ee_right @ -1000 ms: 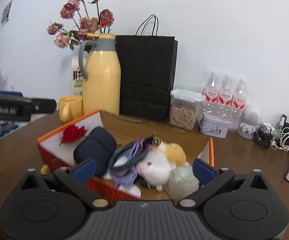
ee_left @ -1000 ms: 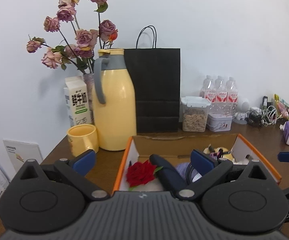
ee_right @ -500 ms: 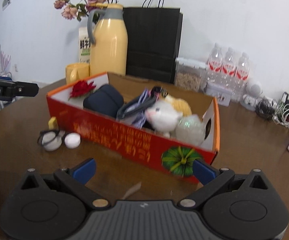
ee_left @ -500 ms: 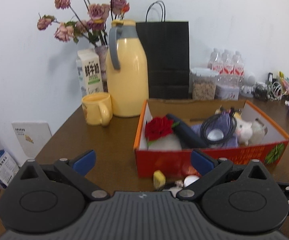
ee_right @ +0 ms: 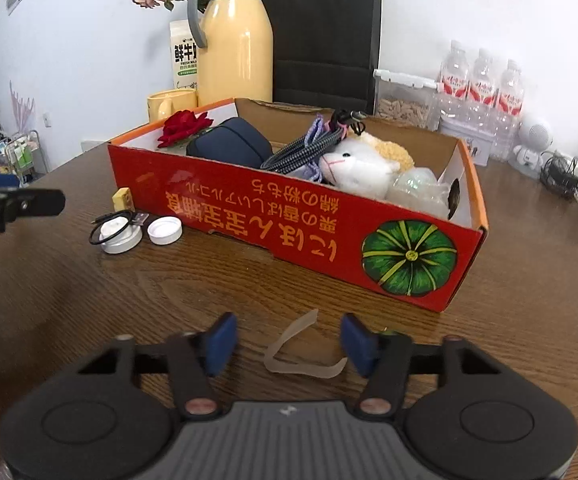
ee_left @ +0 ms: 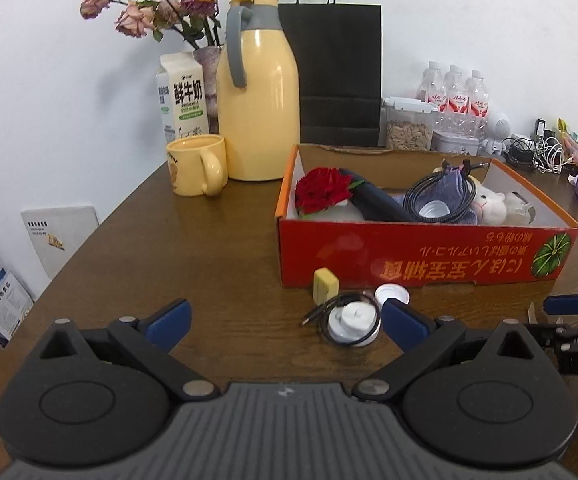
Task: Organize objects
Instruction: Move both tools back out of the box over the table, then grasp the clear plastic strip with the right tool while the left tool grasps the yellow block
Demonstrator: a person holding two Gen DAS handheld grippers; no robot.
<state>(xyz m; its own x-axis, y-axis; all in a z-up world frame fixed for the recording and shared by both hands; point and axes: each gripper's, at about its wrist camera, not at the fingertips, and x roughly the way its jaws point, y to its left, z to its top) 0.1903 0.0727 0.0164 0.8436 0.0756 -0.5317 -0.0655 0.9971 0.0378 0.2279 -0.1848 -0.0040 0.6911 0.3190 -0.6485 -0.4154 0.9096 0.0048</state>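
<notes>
Both views have pulled back from over the red box [ee_left: 421, 256], which is now seen whole on the table [ee_left: 209, 240] with the rose [ee_left: 323, 194], cable and plush toy inside. The left gripper [ee_left: 285, 322] is spread wide and empty, near the white disc [ee_left: 351, 320], cap [ee_left: 391, 293] and yellow block [ee_left: 325, 285]. The right gripper [ee_right: 287, 344], narrower than a second ago, straddles a clear strip [ee_right: 297, 354] without touching it, likely the next pickup

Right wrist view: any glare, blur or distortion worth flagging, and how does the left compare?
Right wrist: glare patches on the red box front, fisheye bowing the table edge, dark vignette corners, focus sharp. Left wrist: similar barrel distortion and vignette, soft sheen on the yellow thermos, no motion blur evident.
</notes>
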